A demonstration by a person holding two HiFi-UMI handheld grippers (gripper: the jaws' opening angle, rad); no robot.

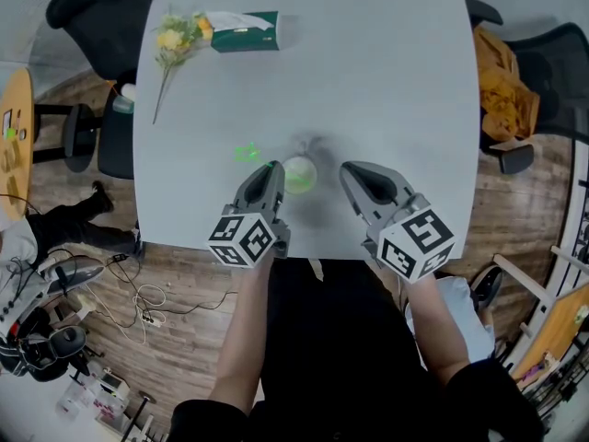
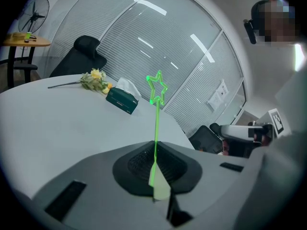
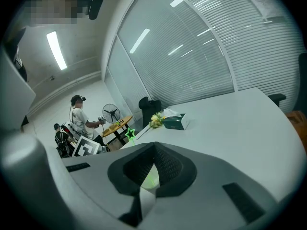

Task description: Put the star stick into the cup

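Head view: the cup point(image 1: 299, 174) stands on the table point(image 1: 386, 81). Just left of the cup, the left hand-held gripper point(image 1: 273, 167) is clamped on the star stick point(image 1: 247, 153), whose star shows left of the cup. Just right of the cup is the right hand-held gripper point(image 1: 348, 168), jaws together. Left gripper view: the jaws pinch the stick's shaft, star uppermost. Right gripper view: the closed jaws hold nothing, and the cup below them shows a green glint; whether the stick's end is inside it cannot be told
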